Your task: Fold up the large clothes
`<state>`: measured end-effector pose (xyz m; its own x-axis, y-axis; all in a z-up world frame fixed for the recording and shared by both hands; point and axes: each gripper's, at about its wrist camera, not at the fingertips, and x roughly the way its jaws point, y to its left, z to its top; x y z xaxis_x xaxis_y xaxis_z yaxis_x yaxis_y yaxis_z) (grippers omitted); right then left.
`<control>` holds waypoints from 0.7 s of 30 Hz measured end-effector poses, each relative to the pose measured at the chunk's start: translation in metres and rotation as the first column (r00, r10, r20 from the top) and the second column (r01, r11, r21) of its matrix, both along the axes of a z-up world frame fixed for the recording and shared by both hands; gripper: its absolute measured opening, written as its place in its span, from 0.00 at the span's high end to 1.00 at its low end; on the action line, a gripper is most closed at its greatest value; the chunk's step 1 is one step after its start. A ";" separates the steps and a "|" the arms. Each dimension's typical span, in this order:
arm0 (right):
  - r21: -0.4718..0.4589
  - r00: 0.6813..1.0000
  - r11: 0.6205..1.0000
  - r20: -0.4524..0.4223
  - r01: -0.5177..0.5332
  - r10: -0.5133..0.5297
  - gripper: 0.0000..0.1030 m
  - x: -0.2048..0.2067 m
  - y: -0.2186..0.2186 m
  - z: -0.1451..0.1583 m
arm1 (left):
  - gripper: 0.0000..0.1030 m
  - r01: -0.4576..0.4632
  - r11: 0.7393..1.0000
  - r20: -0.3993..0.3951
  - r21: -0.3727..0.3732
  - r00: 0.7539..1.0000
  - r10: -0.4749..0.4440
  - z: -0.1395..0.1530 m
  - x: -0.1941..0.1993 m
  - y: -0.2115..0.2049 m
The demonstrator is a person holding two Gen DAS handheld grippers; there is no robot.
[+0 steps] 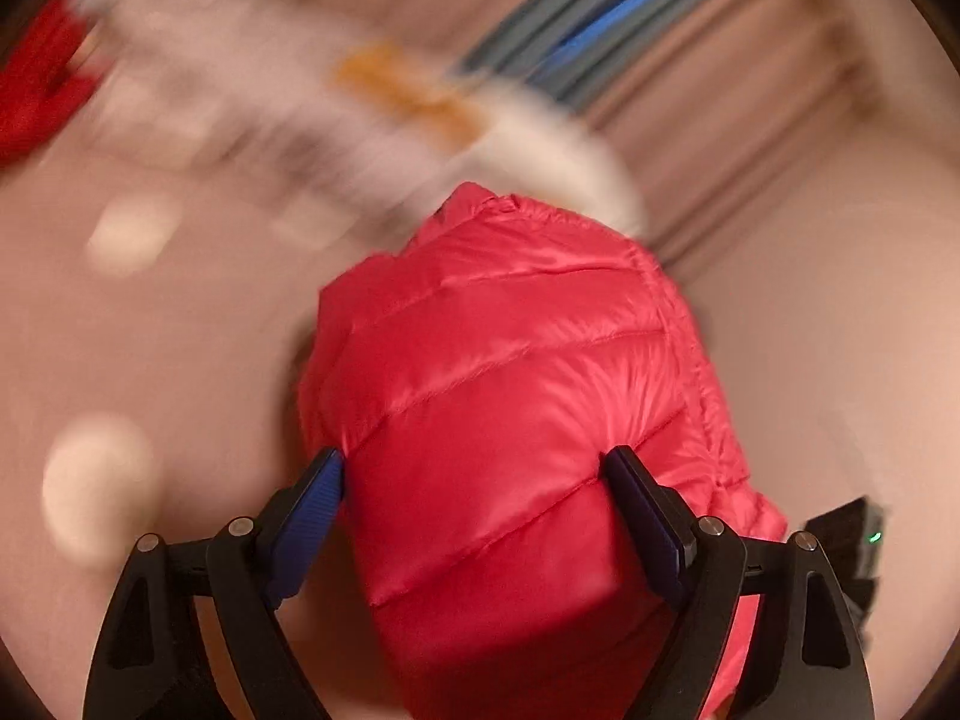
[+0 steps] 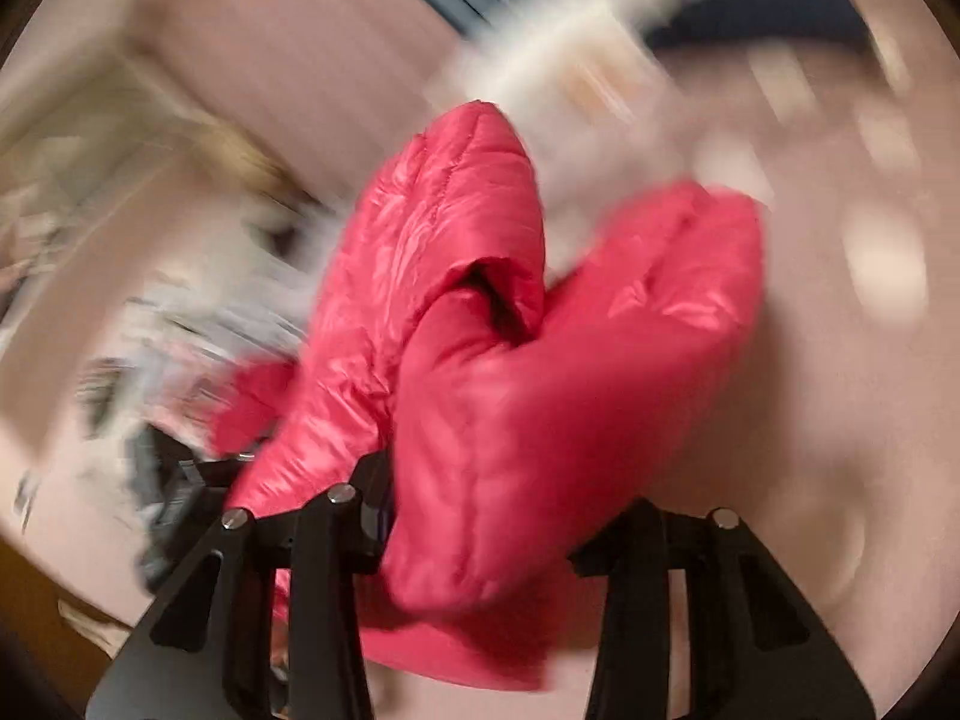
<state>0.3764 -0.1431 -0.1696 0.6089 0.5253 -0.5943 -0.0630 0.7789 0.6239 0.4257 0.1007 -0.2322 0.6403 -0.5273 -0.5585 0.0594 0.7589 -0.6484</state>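
A red quilted puffer jacket (image 1: 510, 372) is bundled thick and puffy. In the left wrist view it fills the gap of my left gripper (image 1: 480, 480), and both blue pads (image 1: 315, 504) press into its sides. In the right wrist view the same red jacket (image 2: 480, 312) bulges up between the black fingers (image 2: 366, 480) of my right gripper (image 2: 504, 498) and hides their tips; a fold of it is clamped there. Both views are streaked with motion blur over a pink sheet (image 1: 180, 348).
A blurred white garment (image 1: 288, 114) lies beyond the jacket, a red cloth (image 1: 36, 90) at the far left, and grey and blue stripes (image 1: 606, 18) at the back. Dark cloth (image 2: 768, 18) sits at the top right. A black device with a green light (image 1: 858, 534) shows low on the right.
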 end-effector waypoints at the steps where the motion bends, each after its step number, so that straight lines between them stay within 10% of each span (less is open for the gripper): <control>1: 0.032 0.996 0.999 -0.092 -0.020 0.023 0.55 0.007 -0.001 -0.035 | 0.07 0.007 0.999 -0.026 -0.053 1.000 -0.008 -0.029 -0.003 0.003; 3: 0.097 0.994 0.995 -0.106 0.012 -0.002 0.31 -0.001 -0.010 -0.066 | 0.05 0.032 0.987 -0.023 -0.159 0.999 -0.037 -0.052 -0.011 0.011; 5: 0.094 0.999 0.996 -0.053 0.011 -0.006 0.30 -0.009 -0.012 -0.071 | 0.05 0.038 0.989 -0.015 -0.141 0.999 -0.040 -0.051 -0.017 0.012; 11: -0.028 0.997 0.999 -0.074 0.024 -0.026 0.22 -0.016 -0.011 -0.030 | 0.05 -0.059 0.986 -0.036 0.154 0.997 0.065 0.003 -0.032 0.001; 15: -0.137 0.998 0.989 0.000 0.058 -0.059 0.13 -0.045 -0.021 0.006 | 0.05 -0.195 0.898 0.099 0.395 0.980 0.170 0.059 -0.069 -0.010; 21: -0.203 0.988 0.974 0.133 0.102 -0.076 0.13 -0.102 -0.040 0.064 | 0.05 -0.254 0.852 0.284 0.458 0.950 0.130 0.122 -0.133 -0.034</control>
<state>0.2740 -0.1832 -0.1056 0.7233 0.3380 -0.6022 -0.0543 0.8972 0.4384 0.2932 0.0664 -0.1104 0.8441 -0.0822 -0.5299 -0.0179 0.9833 -0.1811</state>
